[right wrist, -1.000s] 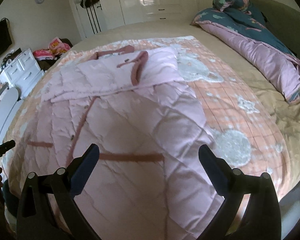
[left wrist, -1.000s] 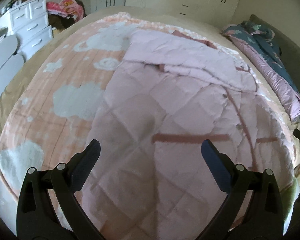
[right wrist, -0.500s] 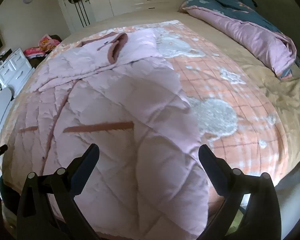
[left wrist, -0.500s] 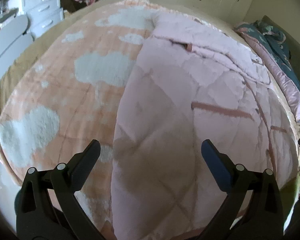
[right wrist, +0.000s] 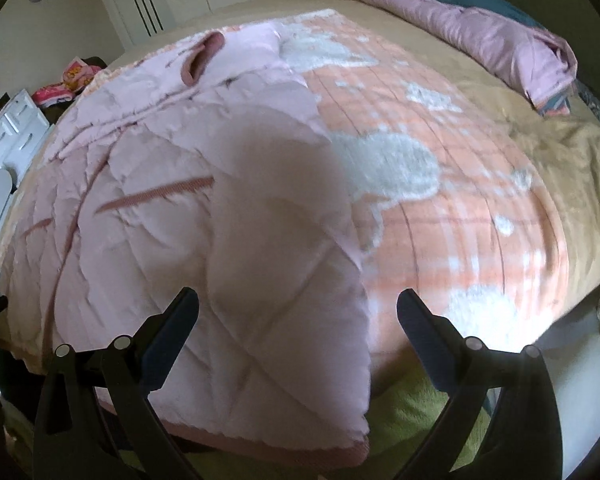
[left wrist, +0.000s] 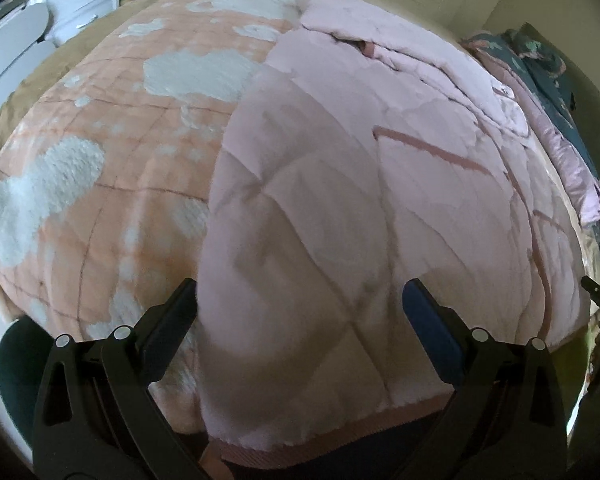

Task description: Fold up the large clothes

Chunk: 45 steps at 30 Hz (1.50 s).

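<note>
Coat [left wrist: 340, 208], pink, quilted, lying flat on the peach blanket [left wrist: 100, 168] over the bed; its hem hangs at the near edge. I see my left tongs [left wrist: 300, 312] spread wide above the hem's left corner, gripping nothing. My right tongs [right wrist: 298, 316] equally spread over the right corner [right wrist: 340, 420]. Purple-and-teal duvet [right wrist: 500, 36] bunched far right.

No text, label, brand, number or sign can be read in either view. The pink-and-yellow printed item [right wrist: 74, 76] by the white drawers carries a pattern, but it is too small and blurred to make out.
</note>
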### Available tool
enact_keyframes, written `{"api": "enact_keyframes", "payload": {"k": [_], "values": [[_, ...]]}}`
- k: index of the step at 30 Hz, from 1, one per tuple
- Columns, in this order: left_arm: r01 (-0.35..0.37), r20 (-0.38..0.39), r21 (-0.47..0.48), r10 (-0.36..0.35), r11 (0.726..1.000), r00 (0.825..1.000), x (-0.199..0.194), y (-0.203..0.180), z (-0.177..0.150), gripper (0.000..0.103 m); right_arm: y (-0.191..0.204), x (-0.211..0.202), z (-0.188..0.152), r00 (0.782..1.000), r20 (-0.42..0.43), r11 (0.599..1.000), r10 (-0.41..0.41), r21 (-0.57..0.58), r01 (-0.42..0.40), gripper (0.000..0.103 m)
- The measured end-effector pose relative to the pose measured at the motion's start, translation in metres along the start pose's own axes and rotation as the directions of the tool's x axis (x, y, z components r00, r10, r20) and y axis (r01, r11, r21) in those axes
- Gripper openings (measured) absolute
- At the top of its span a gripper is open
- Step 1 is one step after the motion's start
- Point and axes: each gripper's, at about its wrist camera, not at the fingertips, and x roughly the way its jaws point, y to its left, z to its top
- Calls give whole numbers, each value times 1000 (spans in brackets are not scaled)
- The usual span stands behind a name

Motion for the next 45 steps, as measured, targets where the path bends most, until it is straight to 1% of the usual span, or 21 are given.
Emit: {"api": "enact_keyframes", "payload": {"k": [3, 11, 15, 20, 22, 23, 24, 25, 27, 28, 29, 30, 32, 33, 36, 37, 39, 40, 41, 43, 45], "values": [[1, -5, 15, 0, 1000, 1000, 1, -4, -5, 95, -8, 4, -9, 1000, -28, 1000, 6, 18, -5, 99], [-9, 6, 37, 9, 999, 1000, 1, -8, -15, 95, -13, 4, -23, 996, -61, 997, 67, 31, -65, 99], [2, 5, 34, -3, 999, 1000, 0, -6, -19, 95, -8, 9, -34, 988, -104, 993, 115, 18, -114, 99], [32, 11, 23, -32, 999, 999, -3, -2, -25, 95, -2, 6, -43, 979, -107, 985, 173, 23, -171, 98], [40, 11, 20, -40, 999, 999, -3, -1, -25, 95, 2, 7, -44, 977, -115, 983, 182, 7, -182, 91], [43, 11, 18, -43, 999, 999, -3, -1, -25, 95, 3, 4, -44, 976, -108, 982, 191, 14, -191, 80], [46, 12, 16, -47, 999, 999, -3, 0, -25, 95, 3, 1, -43, 971, -97, 976, 217, 23, -216, 61], [49, 13, 12, -49, 999, 999, -3, 0, -25, 95, 2, -3, -43, 966, -80, 970, 245, 26, -243, 55], [62, 15, 1, -62, 998, 998, -4, 2, -24, 95, 3, -12, -41, 963, -46, 964, 267, 14, -266, 39], [68, 17, 0, -68, 998, 998, -4, 2, -24, 93, 1, -15, -39, 961, -38, 961, 275, 17, -275, 36], [75, 24, -3, -75, 997, 997, -6, 3, -23, 87, 0, -18, -37, 958, -27, 958, 287, 26, -286, 31], [68, 30, -5, -68, 998, 997, -7, 3, -22, 81, -2, -22, -34, 952, -12, 951, 306, 37, -306, 29], [55, 43, -12, -54, 998, 998, -11, 7, -21, 66, -1, -28, -30, 947, 11, 947, 321, 24, -321, 28], [58, 47, -14, -57, 998, 997, -13, 7, -21, 64, 1, -32, -27, 946, 23, 946, 323, 11, -324, 28], [53, 62, 11, -54, 999, 997, -18, 4, -22, 52, 5, -37, -18, 933, 49, 933, 357, 13, -358, 28], [52, 68, 21, -53, 998, 996, -20, 2, -22, 44, 9, -37, -15, 933, 46, 934, 356, 6, -356, 28], [64, 78, 44, -68, 997, 995, -24, -2, -21, 30, 11, -32, -12, 934, 31, 935, 355, -4, -355, 35], [87, 81, 50, -91, 995, 993, -26, -4, -20, 23, 11, -29, -13, 935, 19, 935, 353, 2, -354, 37], [87, 86, 59, -92, 995, 992, -28, -6, -19, 23, 12, -23, -14, 934, 3, 934, 356, 13, -356, 46], [90, 82, 71, -96, 993, 992, -26, -9, -18, 23, 13, -13, -17, 936, -35, 936, 351, 36, -350, 55], [101, 65, 62, -105, 993, 992, -22, -6, -19, 24, 17, -6, -22, 941, -65, 943, 333, 44, -331, 65]]}}
